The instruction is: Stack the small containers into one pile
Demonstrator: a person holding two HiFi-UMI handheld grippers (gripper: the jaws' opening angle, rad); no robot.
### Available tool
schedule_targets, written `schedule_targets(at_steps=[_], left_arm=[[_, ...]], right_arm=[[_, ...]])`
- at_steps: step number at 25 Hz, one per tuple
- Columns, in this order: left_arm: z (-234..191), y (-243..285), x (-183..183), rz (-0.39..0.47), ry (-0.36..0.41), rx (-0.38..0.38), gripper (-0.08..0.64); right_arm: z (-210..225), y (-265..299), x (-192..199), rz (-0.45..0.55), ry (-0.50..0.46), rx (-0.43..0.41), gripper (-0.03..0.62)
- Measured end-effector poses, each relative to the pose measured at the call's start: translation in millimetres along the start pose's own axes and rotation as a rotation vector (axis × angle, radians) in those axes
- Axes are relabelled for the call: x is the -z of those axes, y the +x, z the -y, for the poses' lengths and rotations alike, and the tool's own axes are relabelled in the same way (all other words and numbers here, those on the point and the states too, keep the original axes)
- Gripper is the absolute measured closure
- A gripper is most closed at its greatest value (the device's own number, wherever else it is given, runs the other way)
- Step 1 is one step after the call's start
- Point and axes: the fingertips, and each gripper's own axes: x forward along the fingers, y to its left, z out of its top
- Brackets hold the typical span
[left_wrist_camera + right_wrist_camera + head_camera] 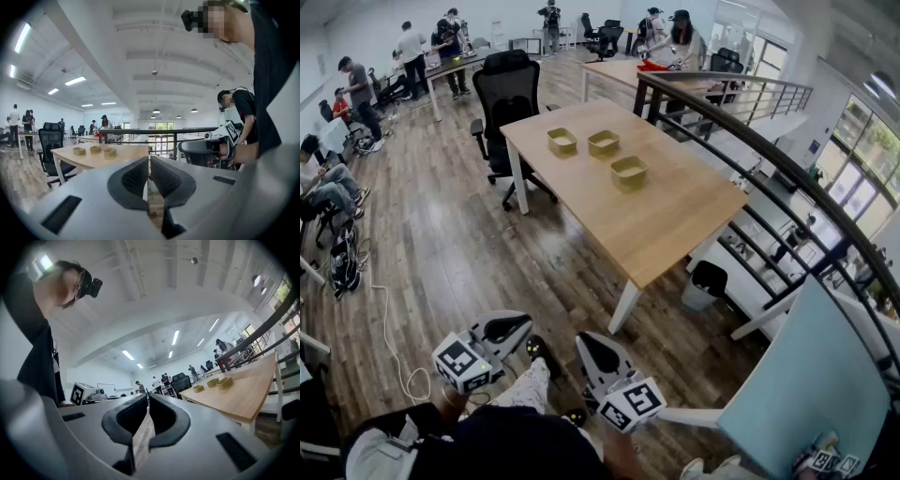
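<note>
Both my grippers are closed up with nothing in them right now, left gripper (148, 161) and right gripper (147, 397) held low by my legs, jaws together on each. The small containers are way over on the wooden table (675, 216), well apart from me: the left container (562, 142), the middle container (603, 142) just beside it, and the nearest container (629, 172) set a bit toward me. None of them touch, so nothing is stacked yet. They look like shallow open tubs with thin walls, so my guess is light and fairly stiff, probably a bit slick, and easy to knock sideways. I'd pinch one wall over the rim, one jaw inside and one outside, and not squeeze hard. The tabletop around them is bare, so nothing blocks the reach once I'm there. Getting there is mostly open floor, but there's a black office chair (508, 94) at the far left side, a bin (705, 284) under the table and the railing (750, 141) along the right.
</note>
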Motion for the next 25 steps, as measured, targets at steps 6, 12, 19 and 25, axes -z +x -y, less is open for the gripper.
schedule_targets(at_steps=[6, 12, 19, 25], left_arm=[[0.8, 1.3, -12.0, 0.034, 0.015, 0.026, 0.537], [2.2, 22.5, -21.5, 0.063, 0.029, 0.092, 0.537], [-11.3, 50.3, -21.1, 0.060, 0.012, 0.165, 0.535], [-23.6, 70.6, -21.1, 0.057, -0.019, 0.201, 0.537]], right_arm=[[-4.1, -1.7, -8.3, 0.014, -0.022, 0.019, 0.560], [7.8, -8.2, -17.5, 0.035, -0.060, 0.067, 0.560], [21.1, 0.6, -26.9, 0.062, -0.084, 0.109, 0.560], [44.8, 2.4, -20.7, 0.044, -0.046, 0.205, 0.559]])
